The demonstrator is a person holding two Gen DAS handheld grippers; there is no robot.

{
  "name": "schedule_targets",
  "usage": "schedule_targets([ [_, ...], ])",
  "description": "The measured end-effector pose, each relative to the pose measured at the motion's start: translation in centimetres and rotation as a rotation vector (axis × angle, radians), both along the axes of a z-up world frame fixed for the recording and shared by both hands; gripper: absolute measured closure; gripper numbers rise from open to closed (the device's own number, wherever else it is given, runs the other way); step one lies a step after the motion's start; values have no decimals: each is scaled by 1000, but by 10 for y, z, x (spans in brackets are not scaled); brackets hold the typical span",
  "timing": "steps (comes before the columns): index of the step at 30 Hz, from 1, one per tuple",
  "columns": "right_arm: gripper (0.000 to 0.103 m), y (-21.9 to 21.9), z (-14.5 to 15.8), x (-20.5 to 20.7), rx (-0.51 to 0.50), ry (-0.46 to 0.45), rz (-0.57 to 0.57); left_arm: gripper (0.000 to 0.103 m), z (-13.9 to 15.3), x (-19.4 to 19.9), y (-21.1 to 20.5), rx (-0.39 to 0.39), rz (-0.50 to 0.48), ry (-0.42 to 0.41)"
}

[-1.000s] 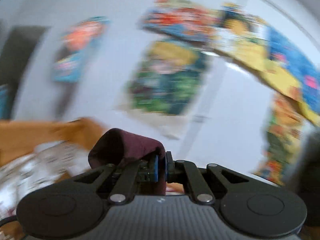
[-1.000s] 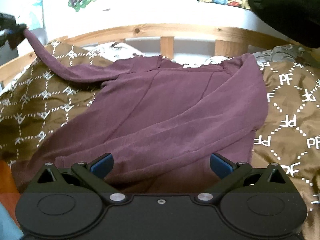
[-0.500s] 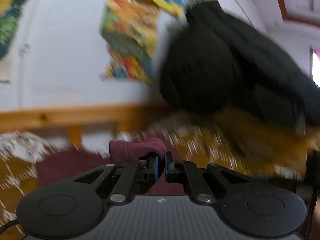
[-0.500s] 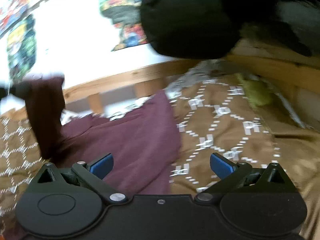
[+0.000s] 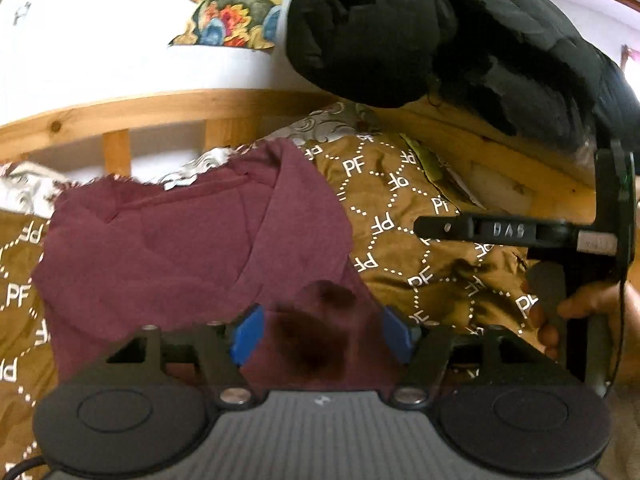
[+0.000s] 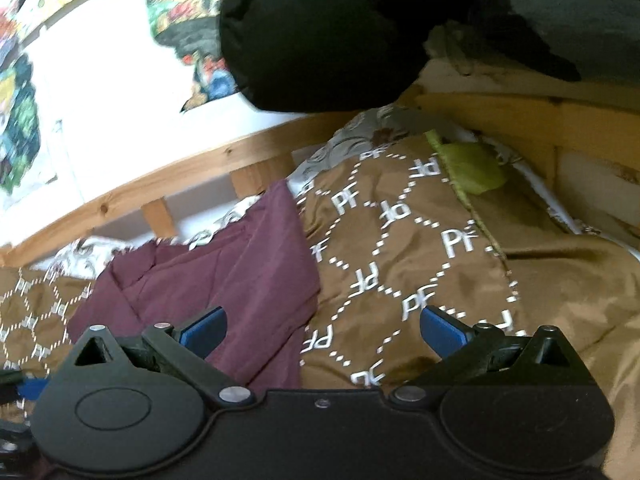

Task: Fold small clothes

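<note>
Only from the left wrist, a hand [image 5: 568, 312] gripping the right gripper [image 6: 320, 330]; both jaws released; left gripper [image 5: 322, 336] just opening over maroon sleeve [image 5: 316, 320].

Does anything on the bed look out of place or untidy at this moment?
Mostly the maroon shirt: it lies crumpled and skewed on the brown blanket, one sleeve folded across, edges not lined up. A green cloth is bunched at the bed's far corner.

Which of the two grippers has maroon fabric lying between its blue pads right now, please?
The left gripper: the maroon shirt sleeve lies between its blue pads, which have just opened off it. The right gripper stands open over the brown blanket.
</note>
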State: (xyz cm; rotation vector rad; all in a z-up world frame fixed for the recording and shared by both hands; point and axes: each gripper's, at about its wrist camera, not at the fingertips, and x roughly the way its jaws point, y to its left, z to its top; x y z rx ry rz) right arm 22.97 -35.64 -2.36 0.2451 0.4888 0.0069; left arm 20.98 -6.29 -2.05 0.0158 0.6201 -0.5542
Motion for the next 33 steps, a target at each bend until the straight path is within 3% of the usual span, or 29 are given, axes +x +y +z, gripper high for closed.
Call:
schedule_targets([
  [3,1,11,-3,1,-20,8,56,9,11,-2,15,-1,51,17],
  [6,1,23,-8,4,-18,31,122,7,20,-1,35,22,127,30],
  [10,1,40,-19,10,14,100,224,6,23,15,70,86,302,60],
  [13,1,55,-27,12,6,143,277,6,16,33,99,82,427,63],
  [18,1,72,-30,9,-48,138,327,16,-9,74,145,-116,545,136],
  [22,1,78,-33,8,-71,98,347,26,-29,109,162,-208,586,173],
  [26,1,81,-28,16,-53,29,390,43,-50,128,181,-313,602,239],
  [31,7,106,-14,71,-2,32,484,50,-84,137,209,-446,670,316],
  [33,9,133,-3,104,2,45,521,61,-92,141,216,-508,669,345],
])
